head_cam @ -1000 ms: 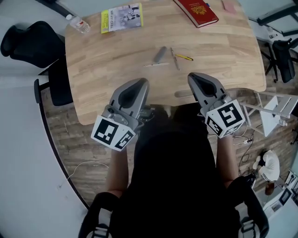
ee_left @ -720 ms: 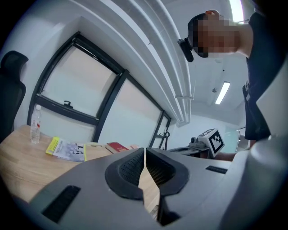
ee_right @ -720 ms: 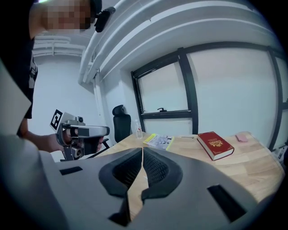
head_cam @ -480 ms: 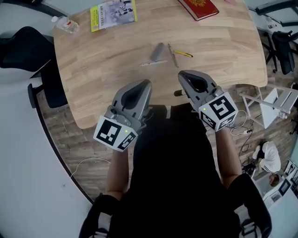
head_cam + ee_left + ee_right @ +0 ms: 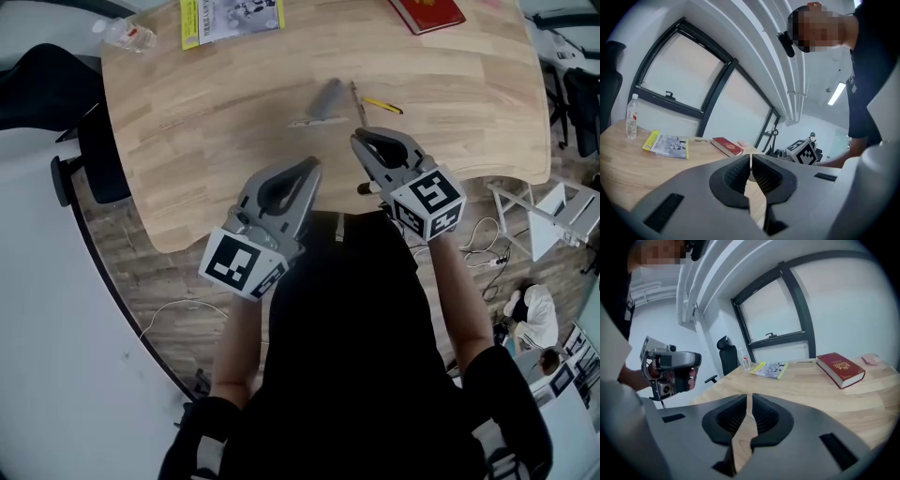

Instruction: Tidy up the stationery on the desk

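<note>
At the near edge of the desk (image 5: 178, 187), above the person's dark-clad torso (image 5: 347, 319), the left tongs (image 5: 311, 166) and the right tongs (image 5: 360, 137) point toward the desk's middle. Both are clenched and empty: in each gripper view the jaws meet at their tips with only bare wood showing beyond them.

Just beyond the right tongs lies the loose stationery, flat on the wood and apart from both tongs:
- a grey pen-shaped case (image 5: 327, 97)
- a thin grey pen (image 5: 305, 122), just beside the case
- a slim dark pen (image 5: 357, 101)
- a yellow pen (image 5: 382, 105)

Along the far edge lie a yellow-edged booklet (image 5: 231, 17) and a red book (image 5: 429, 12), well apart. A clear water bottle (image 5: 125, 36) stands at the far left corner, near the booklet. A black chair (image 5: 37, 89) stands beside the desk's left edge.
</note>
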### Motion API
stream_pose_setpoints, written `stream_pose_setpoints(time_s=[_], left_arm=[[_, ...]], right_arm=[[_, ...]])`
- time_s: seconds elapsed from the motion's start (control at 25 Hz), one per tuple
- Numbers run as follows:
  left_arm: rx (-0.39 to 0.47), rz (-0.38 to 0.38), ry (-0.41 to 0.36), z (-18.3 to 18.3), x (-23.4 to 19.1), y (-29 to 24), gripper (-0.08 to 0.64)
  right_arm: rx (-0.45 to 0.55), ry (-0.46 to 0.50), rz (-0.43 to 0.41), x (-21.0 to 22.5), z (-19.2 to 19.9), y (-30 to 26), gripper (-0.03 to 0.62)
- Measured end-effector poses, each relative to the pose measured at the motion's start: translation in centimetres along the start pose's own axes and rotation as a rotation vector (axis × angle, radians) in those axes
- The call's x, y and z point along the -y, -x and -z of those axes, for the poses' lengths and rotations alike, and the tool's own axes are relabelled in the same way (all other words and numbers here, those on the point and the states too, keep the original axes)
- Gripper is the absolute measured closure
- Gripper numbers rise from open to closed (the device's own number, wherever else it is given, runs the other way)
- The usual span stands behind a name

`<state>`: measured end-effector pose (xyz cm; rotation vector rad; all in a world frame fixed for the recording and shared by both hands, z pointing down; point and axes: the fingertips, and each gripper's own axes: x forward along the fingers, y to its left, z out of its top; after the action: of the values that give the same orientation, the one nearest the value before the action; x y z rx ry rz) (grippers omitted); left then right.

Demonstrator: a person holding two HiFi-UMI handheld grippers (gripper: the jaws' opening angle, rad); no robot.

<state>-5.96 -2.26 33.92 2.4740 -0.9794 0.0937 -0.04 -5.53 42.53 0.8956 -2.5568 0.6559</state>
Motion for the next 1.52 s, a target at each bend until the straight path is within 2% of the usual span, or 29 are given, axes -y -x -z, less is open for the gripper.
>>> stream_pose_setpoints(time_s=[0.12,0.2,0.44,0.6,1.12,1.32,1.52], left_arm=[[-0.007,-0.018,0.021,0.4,-0.5,-0.2,0.520],[-0.017,-0.028,0.032,0.7,-0.7,-0.3,0.520],[-0.034,-0.048,0.053,1.4,-1.2,-0.4,0.520],[-0.040,-0.065,0.064,1.8,-2.1,-0.5,0.520],[-0.065,-0.088,0.089,2.8,-3.1,-1.6,0.520],[-0.065,-0.085,0.090,2.9,-2.9,-1.6,0.520],[-0.059,-0.089,0.105,2.9,-3.0,-1.5,0.520]], right_arm=[[-0.049,0.001,0.007,1.4,1.6,-1.6,0.549],[-0.086,0.005,0.010,2.2,2.9,-2.7,0.491],[-0.190,0.050,-0.008,3.6,6.1,-6.0,0.471],[-0.266,0.135,-0.003,4.3,7.9,-7.9,0.453],[-0.485,0.406,-0.003,5.5,13.0,-11.4,0.453],[-0.533,0.430,-0.004,5.9,14.3,-12.0,0.456],[-0.568,0.439,0.014,6.4,15.1,-11.9,0.494]])
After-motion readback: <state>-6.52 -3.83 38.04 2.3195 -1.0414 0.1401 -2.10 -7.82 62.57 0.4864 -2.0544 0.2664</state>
